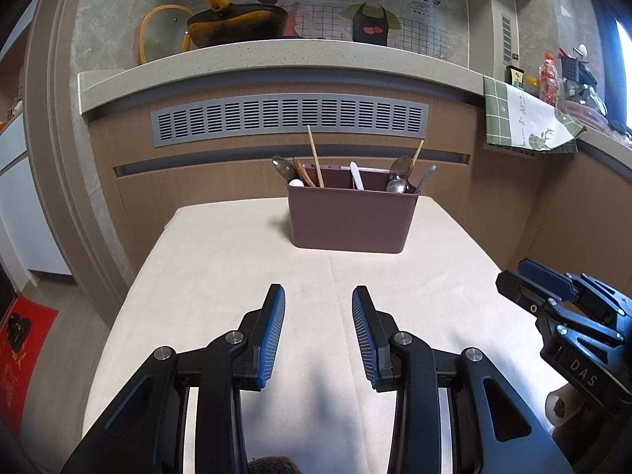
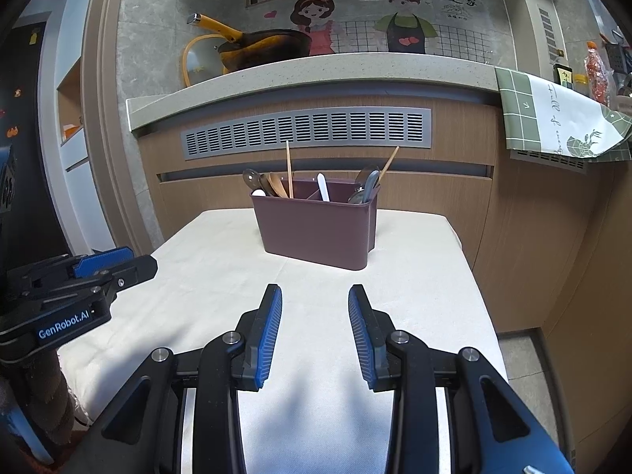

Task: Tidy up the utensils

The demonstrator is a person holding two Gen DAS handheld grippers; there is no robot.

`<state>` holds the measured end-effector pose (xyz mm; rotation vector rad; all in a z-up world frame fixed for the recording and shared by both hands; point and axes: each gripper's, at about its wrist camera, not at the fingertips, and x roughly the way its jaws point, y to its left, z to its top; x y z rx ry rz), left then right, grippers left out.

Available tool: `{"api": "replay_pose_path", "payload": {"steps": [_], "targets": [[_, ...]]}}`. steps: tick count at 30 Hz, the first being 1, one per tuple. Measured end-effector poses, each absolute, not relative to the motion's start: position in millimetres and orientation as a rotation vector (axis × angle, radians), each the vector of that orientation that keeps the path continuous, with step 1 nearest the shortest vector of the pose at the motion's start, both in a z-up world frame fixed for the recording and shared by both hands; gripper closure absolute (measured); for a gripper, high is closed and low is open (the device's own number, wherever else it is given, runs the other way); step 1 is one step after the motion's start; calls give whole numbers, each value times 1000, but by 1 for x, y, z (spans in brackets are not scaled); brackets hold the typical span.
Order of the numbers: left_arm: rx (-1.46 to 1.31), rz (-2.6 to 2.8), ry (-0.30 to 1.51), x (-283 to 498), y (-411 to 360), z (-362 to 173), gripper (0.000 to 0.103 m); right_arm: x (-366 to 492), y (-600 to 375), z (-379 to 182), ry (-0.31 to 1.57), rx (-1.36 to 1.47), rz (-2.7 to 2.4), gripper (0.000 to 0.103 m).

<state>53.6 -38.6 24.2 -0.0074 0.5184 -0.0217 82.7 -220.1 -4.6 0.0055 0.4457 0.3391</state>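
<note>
both tongs, left gripper and right gripper, low in frame, agape and empty, aimed at brown caddy mid-frame beyond, utensils upright inside, neither hand clearly nearer.

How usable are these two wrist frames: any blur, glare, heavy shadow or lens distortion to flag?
Left wrist view: sharp, strong fisheye bowing of the countertop edge, blown-out window glare at the right edge, soft shadow left of the utensil caddy. Right wrist view: equally sharp, dark vignetted corners, faint shadows on the table cloth near the right gripper, caddy contents clearly legible.
</note>
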Motion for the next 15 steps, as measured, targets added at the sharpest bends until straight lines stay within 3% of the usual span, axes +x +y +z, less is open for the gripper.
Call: {"api": "replay_pose_path", "payload": {"steps": [15], "targets": [[-29,-58,500,49,-36,24,66,86,-222,2,433,5,313,70]]}}
